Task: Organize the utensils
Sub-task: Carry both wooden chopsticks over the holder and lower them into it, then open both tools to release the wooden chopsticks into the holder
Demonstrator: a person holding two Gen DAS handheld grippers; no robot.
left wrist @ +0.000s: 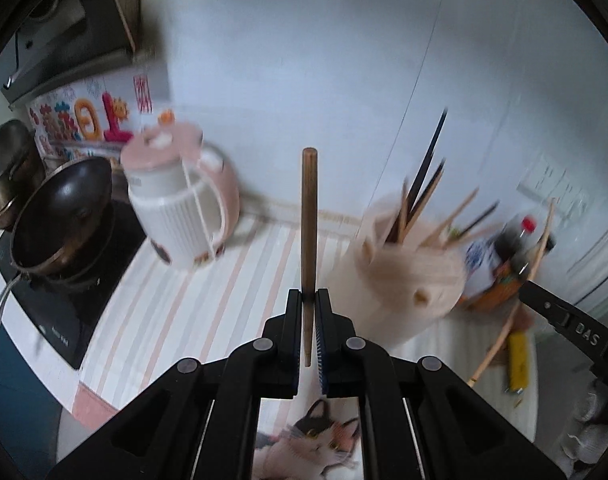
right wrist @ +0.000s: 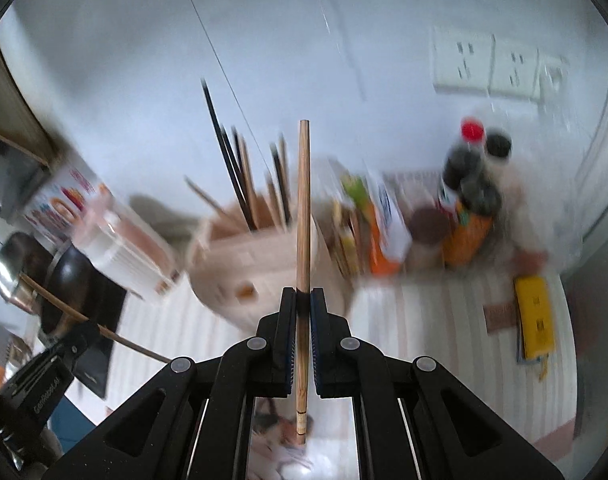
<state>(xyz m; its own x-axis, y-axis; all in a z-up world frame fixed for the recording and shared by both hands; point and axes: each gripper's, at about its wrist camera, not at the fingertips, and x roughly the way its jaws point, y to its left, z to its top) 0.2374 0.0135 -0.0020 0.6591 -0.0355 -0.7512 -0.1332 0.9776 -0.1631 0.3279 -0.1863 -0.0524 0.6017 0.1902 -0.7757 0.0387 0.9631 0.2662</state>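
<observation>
Each tool is clenched on one wooden chopstick, held upright so it can drop end-first into the holder. The left tool [left wrist: 309,294] pinches a darker brown stick [left wrist: 309,216] near its thin end, the thick rounded end pointing up; only a short length hangs below the jaws. The right tool [right wrist: 303,294] grips a paler stick [right wrist: 303,200] around mid-length, and a longer part with a grooved band near its tip hangs below.

The holder [left wrist: 400,268] — a pale, smooth, rounded tub with small knobs on its side — stands on the bench [left wrist: 232,264], just ahead and to the right of the left tool. It already bristles with chopsticks, dark lacquered ones and bare wood, leaning apart at loose angles, so the new pair likely needs a gap between them.

Both views are smeared by motion, so finer texture is hard to read. The bench wears a pink-and-white striped cover. A dark wok [left wrist: 64,216] sits on the glossy black hob at left, beside a ribbed pink-lidded jug [left wrist: 180,216]. Bottles [right wrist: 468,184] crowd the right corner.
</observation>
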